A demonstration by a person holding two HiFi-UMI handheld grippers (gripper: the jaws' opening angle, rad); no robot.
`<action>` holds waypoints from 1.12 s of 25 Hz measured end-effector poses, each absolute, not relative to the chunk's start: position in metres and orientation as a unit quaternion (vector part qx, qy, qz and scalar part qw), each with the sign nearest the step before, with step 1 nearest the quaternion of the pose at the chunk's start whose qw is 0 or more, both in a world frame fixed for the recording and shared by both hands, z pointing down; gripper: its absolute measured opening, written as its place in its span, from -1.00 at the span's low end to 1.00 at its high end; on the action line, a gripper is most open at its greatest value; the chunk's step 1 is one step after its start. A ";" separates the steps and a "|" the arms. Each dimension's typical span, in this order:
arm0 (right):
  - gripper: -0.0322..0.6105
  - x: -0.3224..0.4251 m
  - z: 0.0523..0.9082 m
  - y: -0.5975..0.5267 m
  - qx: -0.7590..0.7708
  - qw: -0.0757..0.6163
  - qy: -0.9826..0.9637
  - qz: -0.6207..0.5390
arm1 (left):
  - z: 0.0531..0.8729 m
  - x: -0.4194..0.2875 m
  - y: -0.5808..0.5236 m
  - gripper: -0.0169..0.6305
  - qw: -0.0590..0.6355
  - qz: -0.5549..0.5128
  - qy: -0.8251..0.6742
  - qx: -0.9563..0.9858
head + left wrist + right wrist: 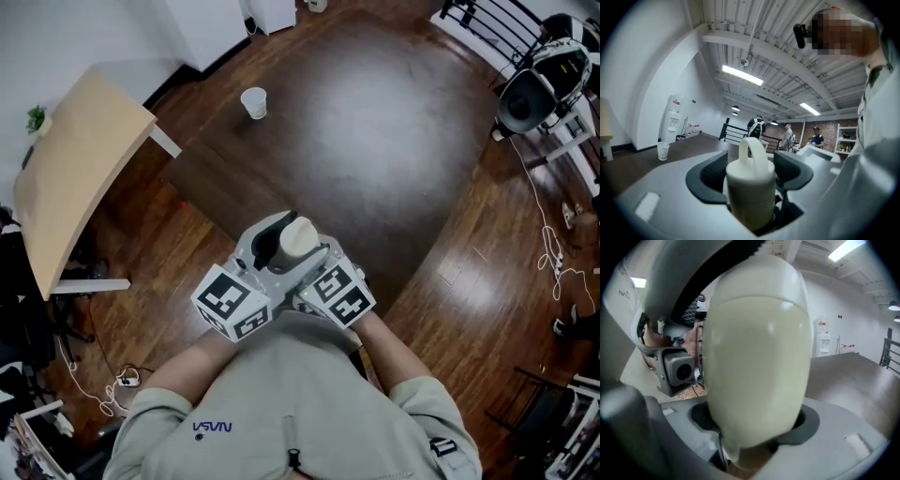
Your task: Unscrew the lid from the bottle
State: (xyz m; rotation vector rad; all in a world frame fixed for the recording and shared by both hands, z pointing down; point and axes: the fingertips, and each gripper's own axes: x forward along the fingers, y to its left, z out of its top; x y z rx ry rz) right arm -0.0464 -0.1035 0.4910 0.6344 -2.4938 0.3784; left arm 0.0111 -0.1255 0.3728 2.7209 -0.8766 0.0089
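The left tool (753, 172) is closed around the cream lid (750, 187), which has a loop handle. The right tool (754, 427) is clamped on the body of the bottle (757, 362). The bottle is held aloft near the chest (300, 394), over the edge of the dark tabletop (394, 131). Unscrewing is judged about to begin, and a counter-twist of the two tools is called for. The thread seam and the pad contact are hidden.
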 end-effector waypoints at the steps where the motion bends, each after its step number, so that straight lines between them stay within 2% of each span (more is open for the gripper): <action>1: 0.03 -0.045 0.491 -0.099 0.220 0.265 -0.928 0.141 | 0.369 0.013 -0.123 0.02 0.139 -0.003 -0.291 0.946; 5: 0.03 -0.048 0.475 -0.076 0.130 0.241 -0.950 0.148 | 0.348 0.011 -0.111 0.09 0.150 -0.033 -0.230 0.961; 10: 0.03 -0.046 0.430 -0.020 -0.078 0.173 -0.965 0.179 | 0.324 0.008 -0.086 0.14 0.183 -0.059 -0.108 0.975; 16: 0.03 -0.038 0.382 0.028 -0.282 0.103 -0.926 0.229 | 0.314 0.020 -0.052 0.14 0.188 -0.037 0.069 0.979; 19: 0.03 -0.040 0.374 0.032 -0.319 0.085 -0.912 0.242 | 0.309 0.021 -0.051 0.14 0.198 -0.055 0.099 0.974; 23: 0.03 -0.040 0.374 0.029 -0.328 0.081 -0.906 0.254 | 0.309 0.021 -0.054 0.01 0.207 -0.062 0.111 0.970; 28: 0.03 -0.042 0.376 0.021 -0.308 0.085 -0.914 0.251 | 0.310 0.020 -0.061 0.01 0.206 -0.064 0.094 0.972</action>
